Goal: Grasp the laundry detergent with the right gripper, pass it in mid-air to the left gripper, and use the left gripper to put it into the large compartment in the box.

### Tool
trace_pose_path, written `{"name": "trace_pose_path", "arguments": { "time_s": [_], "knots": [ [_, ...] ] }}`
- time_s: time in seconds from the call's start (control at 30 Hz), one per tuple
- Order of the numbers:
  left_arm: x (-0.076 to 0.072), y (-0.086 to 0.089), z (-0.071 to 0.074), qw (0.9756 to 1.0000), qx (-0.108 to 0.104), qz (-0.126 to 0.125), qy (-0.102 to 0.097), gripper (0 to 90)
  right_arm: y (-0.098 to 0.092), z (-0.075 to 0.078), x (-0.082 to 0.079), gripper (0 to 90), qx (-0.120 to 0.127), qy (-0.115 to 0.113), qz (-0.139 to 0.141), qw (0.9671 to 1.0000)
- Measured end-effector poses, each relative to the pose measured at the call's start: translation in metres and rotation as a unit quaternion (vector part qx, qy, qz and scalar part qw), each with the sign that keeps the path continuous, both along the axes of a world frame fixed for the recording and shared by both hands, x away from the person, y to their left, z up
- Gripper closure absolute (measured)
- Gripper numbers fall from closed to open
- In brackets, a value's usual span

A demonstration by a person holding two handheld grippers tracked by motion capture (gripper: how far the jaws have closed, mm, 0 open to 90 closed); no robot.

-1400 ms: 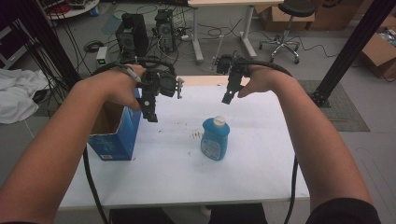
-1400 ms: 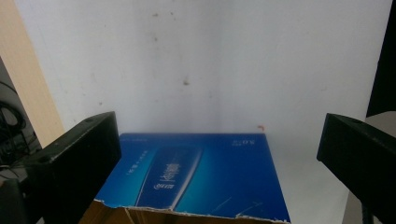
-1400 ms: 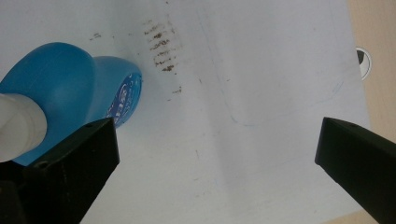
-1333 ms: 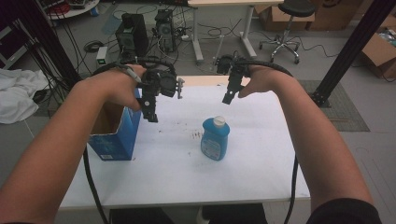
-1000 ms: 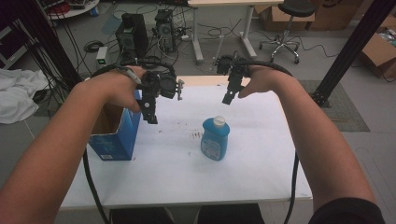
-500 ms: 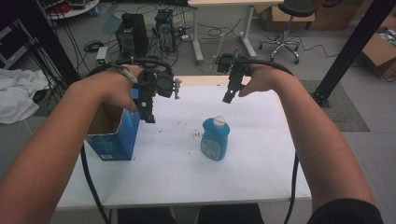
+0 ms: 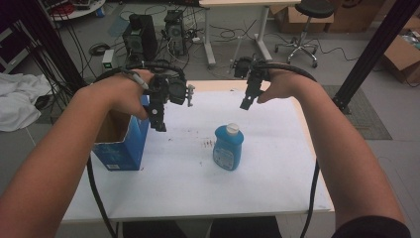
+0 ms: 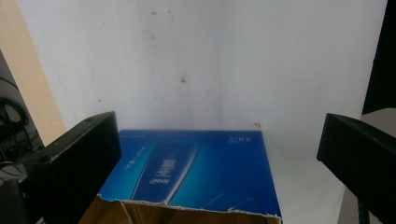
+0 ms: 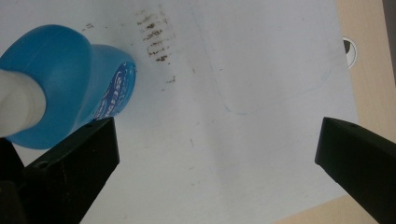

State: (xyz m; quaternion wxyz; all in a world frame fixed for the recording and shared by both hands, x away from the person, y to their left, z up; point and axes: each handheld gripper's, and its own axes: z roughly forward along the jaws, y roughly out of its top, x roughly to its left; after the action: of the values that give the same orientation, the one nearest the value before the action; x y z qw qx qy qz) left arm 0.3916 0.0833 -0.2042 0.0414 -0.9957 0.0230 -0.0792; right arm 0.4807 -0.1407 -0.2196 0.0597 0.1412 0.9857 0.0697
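Glossy plastic bottle [image 7: 228,147], torn cardboard box [image 7: 121,143]

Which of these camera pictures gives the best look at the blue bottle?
The high view: the blue bottle stands whole on the white table, white cap up, apart from the blue box. The right gripper view catches part of it from above, cut off at the frame's left edge. The left gripper view faces the box instead.

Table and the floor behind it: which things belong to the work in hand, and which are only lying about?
Belonging to the work:
- blue bottle, upright, white cap
- open blue box
- left tool, open, above the box
- right tool, open, above the bottle

Only lying about:
- office chair
- computer towers
- white cloth
- cardboard boxes
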Motion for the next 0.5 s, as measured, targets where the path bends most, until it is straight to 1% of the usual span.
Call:
{"name": "trace_pose_path", "arguments": {
  "time_s": [0.07, 0.1, 0.13, 0.23, 0.27, 0.33, 0.37, 0.43, 0.47, 0.5],
  "knots": [
    [-0.001, 0.0, 0.0, 1.0, 0.002, 0.0, -0.001, 0.1, -0.006, 0.002, -0.004, 0.0, 0.008, -0.003, -0.004, 1.0],
    [-0.001, 0.0, 0.0, 1.0, 0.002, 0.0, -0.001, 0.1, -0.006, 0.002, -0.004, 0.0, 0.008, -0.003, -0.004, 1.0],
    [-0.004, -0.001, 0.001, 1.0, 0.003, 0.0, -0.002, 0.1, -0.014, 0.005, -0.01, 0.0, 0.017, -0.003, -0.004, 0.9998],
    [-0.007, 0.0, 0.002, 1.0, 0.001, -0.003, -0.005, 0.1, -0.026, 0.009, -0.021, 0.0, 0.028, -0.008, -0.008, 0.9996],
    [-0.007, 0.0, 0.002, 1.0, 0.001, -0.003, -0.005, 0.1, -0.026, 0.009, -0.021, 0.0, 0.028, -0.008, -0.008, 0.9996],
    [-0.009, 0.0, 0.003, 1.0, -0.001, -0.003, -0.006, 0.1, -0.039, 0.01, -0.032, 0.0, 0.04, -0.016, -0.005, 0.9991],
    [-0.009, 0.0, 0.002, 1.0, -0.004, -0.005, -0.007, 0.1, -0.047, 0.009, -0.039, 0.0, 0.048, -0.018, -0.006, 0.9987],
    [-0.013, 0.0, 0.002, 0.9999, -0.006, -0.008, -0.007, 0.1, -0.055, 0.004, -0.048, 0.0, 0.053, -0.019, -0.006, 0.9984],
    [-0.014, 0.0, 0.002, 0.9999, -0.007, -0.009, -0.009, 0.1, -0.059, 0.001, -0.053, 0.0, 0.059, -0.015, -0.003, 0.9981],
    [-0.014, 0.0, 0.002, 0.9999, -0.007, -0.009, -0.009, 0.1, -0.059, 0.001, -0.053, 0.0, 0.059, -0.015, -0.003, 0.9981]
  ]
}}
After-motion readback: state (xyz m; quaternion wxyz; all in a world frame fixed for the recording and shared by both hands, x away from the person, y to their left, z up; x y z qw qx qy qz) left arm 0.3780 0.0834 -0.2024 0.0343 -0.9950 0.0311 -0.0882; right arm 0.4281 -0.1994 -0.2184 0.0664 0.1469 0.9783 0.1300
